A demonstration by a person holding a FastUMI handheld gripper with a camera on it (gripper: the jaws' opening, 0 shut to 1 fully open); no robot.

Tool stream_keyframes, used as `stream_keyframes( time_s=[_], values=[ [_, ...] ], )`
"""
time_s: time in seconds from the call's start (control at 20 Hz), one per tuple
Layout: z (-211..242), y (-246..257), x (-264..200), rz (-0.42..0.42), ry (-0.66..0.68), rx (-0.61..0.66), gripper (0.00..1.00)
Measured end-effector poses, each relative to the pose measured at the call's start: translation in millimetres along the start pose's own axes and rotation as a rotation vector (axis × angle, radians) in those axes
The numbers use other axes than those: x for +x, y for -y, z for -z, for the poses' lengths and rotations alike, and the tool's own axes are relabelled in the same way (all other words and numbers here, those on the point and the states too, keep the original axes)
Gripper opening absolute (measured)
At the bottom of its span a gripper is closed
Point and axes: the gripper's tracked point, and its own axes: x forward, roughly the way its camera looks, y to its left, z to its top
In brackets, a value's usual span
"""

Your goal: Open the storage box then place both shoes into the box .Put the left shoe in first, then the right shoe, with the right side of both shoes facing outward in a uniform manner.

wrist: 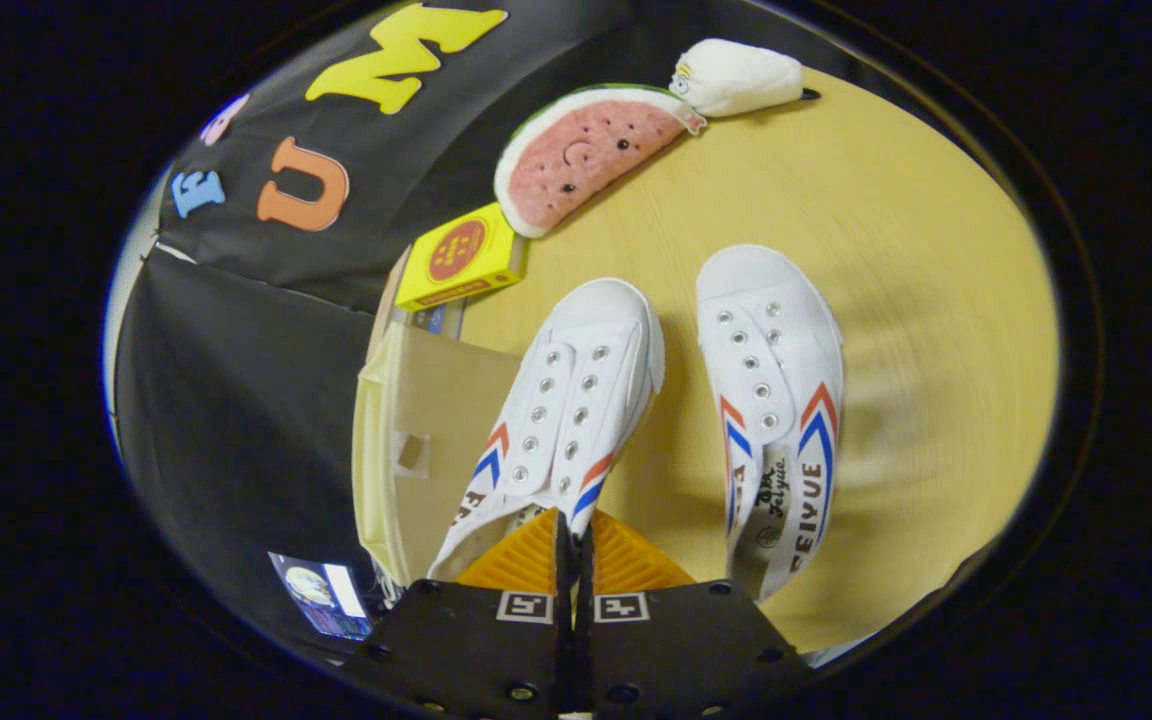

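**Gripper pinching the left shoe's heel rim beside the box**

Gripper (573, 535) fingers are pressing together on the heel rim of the left shoe (564, 420), with only a thin strip of the collar between them. That shoe is hanging or tilting with its toe pointing away, partly over the storage box (416, 440), which is sitting just to the left with its cardboard flap seemingly already swung open. The right shoe (774, 400) is lying on the wooden table (916, 330), near the first one but apart from it. Beyond both, a yellow carton (458, 255), a watermelon plush (586, 150) and a white plush (736, 76) are resting along the wall.

I am judging the hold to be shallow: soft canvas could be slipping out as the shoe swings. The toe may also be catching the box edge, or the shoe twisting so the wrong side is facing outward.
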Motion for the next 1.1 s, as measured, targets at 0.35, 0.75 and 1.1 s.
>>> stream_keyframes(
  time_s=[0.35,0.75,1.1],
  values=[
    [3,-114,-32,-0.073,0.07,-0.11,0.0],
    [38,-211,39,-0.022,-0.002,-0.235,0.0],
    [60,-214,130,0.123,-0.083,-0.216,0.0]
  ],
)
